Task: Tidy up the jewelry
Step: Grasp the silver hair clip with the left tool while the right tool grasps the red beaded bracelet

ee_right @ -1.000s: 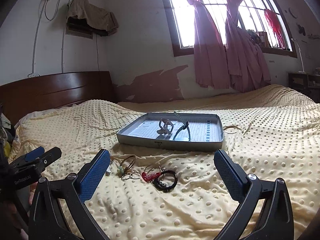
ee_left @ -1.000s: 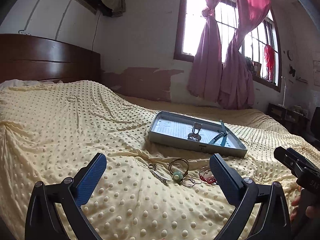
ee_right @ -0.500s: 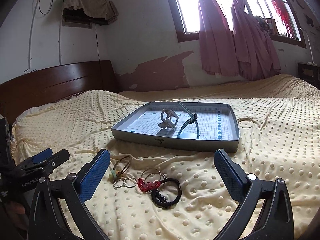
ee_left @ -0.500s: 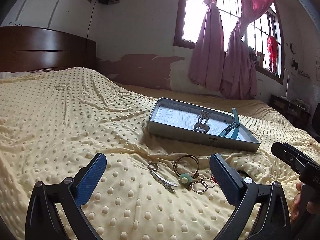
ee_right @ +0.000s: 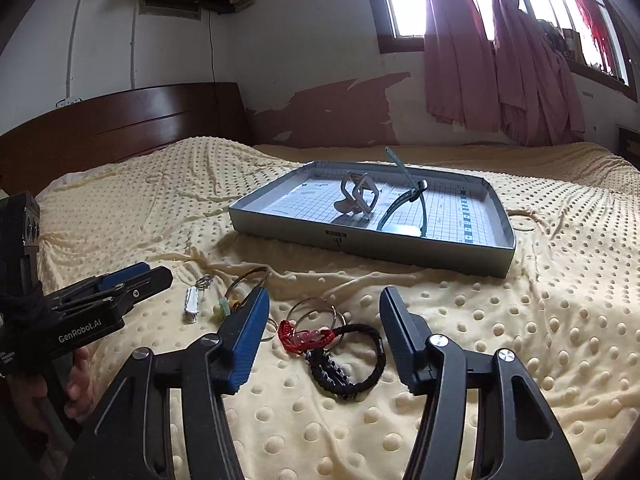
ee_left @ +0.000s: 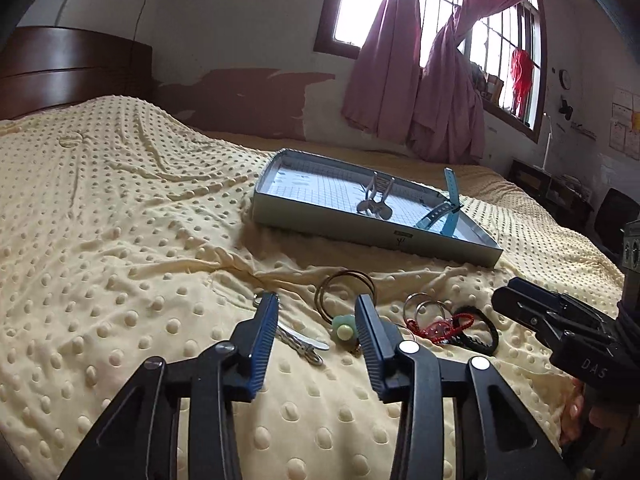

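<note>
A grey tray [ee_left: 360,232] [ee_right: 360,244] sits on the yellow dotted bedspread; it holds a silver hair claw [ee_left: 376,200] [ee_right: 358,198] and a teal watch strap [ee_left: 446,210] [ee_right: 408,200]. In front of it lie loose pieces: a silver clip [ee_left: 300,338] [ee_right: 192,304], bronze bangles [ee_left: 344,288], a green bead charm [ee_left: 344,326], thin rings [ee_left: 424,308] [ee_right: 316,312], a red bracelet [ee_left: 436,326] [ee_right: 302,336] and a black bracelet [ee_left: 480,334] [ee_right: 348,360]. My left gripper [ee_left: 316,308] is open around the clip and charm. My right gripper [ee_right: 322,302] is open over the red and black bracelets.
A dark wooden headboard [ee_right: 120,120] stands at the left. Pink curtains [ee_left: 420,80] hang at the window behind the bed. The bedspread [ee_left: 120,220] is wrinkled near the tray. Each gripper shows in the other's view, the right gripper [ee_left: 560,328] and the left gripper [ee_right: 100,296].
Both grippers have moved forward and down toward the loose jewelry. Their jaws have narrowed but stay open.
</note>
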`<state>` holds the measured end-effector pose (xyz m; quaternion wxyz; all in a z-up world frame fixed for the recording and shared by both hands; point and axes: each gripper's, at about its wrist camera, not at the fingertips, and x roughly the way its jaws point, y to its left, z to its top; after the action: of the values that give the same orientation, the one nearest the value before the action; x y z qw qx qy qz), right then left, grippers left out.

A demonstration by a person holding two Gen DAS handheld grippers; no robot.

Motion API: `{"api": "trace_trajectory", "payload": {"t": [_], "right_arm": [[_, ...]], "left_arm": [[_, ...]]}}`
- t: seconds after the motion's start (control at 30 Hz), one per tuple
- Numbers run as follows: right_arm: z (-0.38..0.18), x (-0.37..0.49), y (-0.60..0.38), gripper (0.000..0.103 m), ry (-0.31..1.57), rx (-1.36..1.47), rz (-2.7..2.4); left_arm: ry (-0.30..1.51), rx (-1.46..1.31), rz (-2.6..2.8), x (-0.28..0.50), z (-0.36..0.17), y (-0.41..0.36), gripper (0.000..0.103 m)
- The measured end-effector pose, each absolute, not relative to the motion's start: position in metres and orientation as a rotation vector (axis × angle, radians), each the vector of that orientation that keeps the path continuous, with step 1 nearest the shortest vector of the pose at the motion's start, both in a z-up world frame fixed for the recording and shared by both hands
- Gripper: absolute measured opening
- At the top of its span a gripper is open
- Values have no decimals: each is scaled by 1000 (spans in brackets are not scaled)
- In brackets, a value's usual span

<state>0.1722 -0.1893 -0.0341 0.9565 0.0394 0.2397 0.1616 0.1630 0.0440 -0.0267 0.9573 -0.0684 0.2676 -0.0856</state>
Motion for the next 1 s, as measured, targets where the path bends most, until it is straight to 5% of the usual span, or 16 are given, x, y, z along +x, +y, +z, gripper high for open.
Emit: {"api": "trace_trajectory", "payload": {"t": [0.5, 0.67, 0.8, 1.0], "right_arm": [[-55, 193, -182, 39, 654, 81, 353], [-60, 200, -178, 29, 694, 77, 353], [-63, 203, -176, 11, 710, 76, 354], [-60, 199, -177, 5, 683, 85, 370]], "left_arm": [[762, -224, -153, 193, -57, 50, 28], [779, -224, -138, 196, -59, 49, 23], [781, -240, -136, 197, -60, 51, 17], [764, -259, -159, 191, -58, 52, 17]]}}
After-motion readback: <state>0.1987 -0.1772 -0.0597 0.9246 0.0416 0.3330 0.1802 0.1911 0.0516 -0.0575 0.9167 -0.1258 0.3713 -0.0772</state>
